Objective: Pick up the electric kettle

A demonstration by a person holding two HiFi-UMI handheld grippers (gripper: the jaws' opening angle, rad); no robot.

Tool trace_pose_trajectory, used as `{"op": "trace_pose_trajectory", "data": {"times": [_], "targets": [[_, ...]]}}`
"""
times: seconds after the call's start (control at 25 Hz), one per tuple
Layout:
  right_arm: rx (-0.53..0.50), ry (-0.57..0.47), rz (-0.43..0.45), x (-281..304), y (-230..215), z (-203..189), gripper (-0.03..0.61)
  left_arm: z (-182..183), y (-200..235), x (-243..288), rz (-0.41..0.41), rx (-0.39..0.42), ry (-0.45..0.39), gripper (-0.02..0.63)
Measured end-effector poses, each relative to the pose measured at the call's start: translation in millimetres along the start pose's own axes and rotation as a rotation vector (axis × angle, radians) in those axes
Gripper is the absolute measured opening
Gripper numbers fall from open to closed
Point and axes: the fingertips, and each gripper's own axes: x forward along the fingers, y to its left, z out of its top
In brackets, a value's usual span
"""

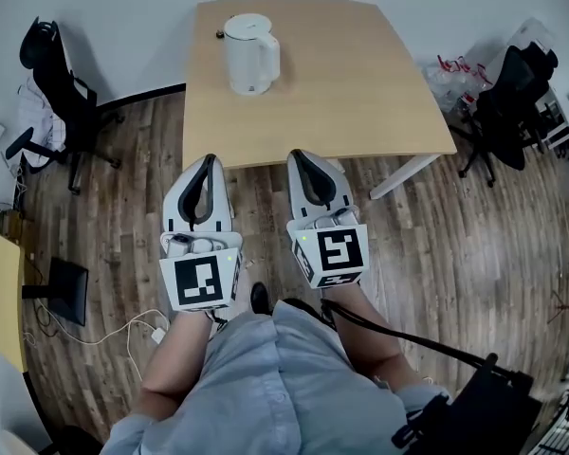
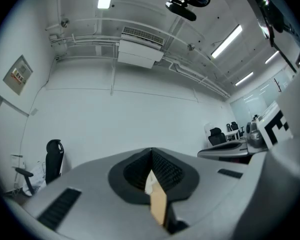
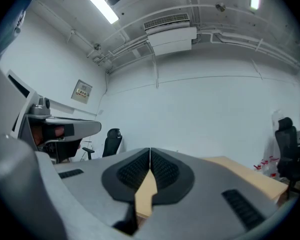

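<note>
Left tool has its jaws pressed together, nothing between them; same in the left gripper view. Right tool is likewise closed and empty. Both point level toward the tabletop, side by side over the wood floor, just short of its near edge. Each marker cube bears a black-and-white square pattern. White electric kettle stands upright at the far left of the tabletop, well apart from both tools, handle apparently on its right; any print is too small to read.
</note>
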Motion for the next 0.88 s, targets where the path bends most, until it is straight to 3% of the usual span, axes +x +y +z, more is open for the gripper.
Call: {"op": "trace_pose_trajectory", "data": {"times": [0.44, 0.88], "targets": [[-0.004, -0.002, -0.018, 31.4, -21.3, 1.6, 0.003, -16.4, 9.1, 31.9, -0.008, -0.004, 0.034, 0.0], [0.061, 0.021, 0.048, 135.0, -89.0, -31.4, 0.003, -54.5, 20.8, 144.3, 0.045, 0.04, 0.113, 0.0]]}}
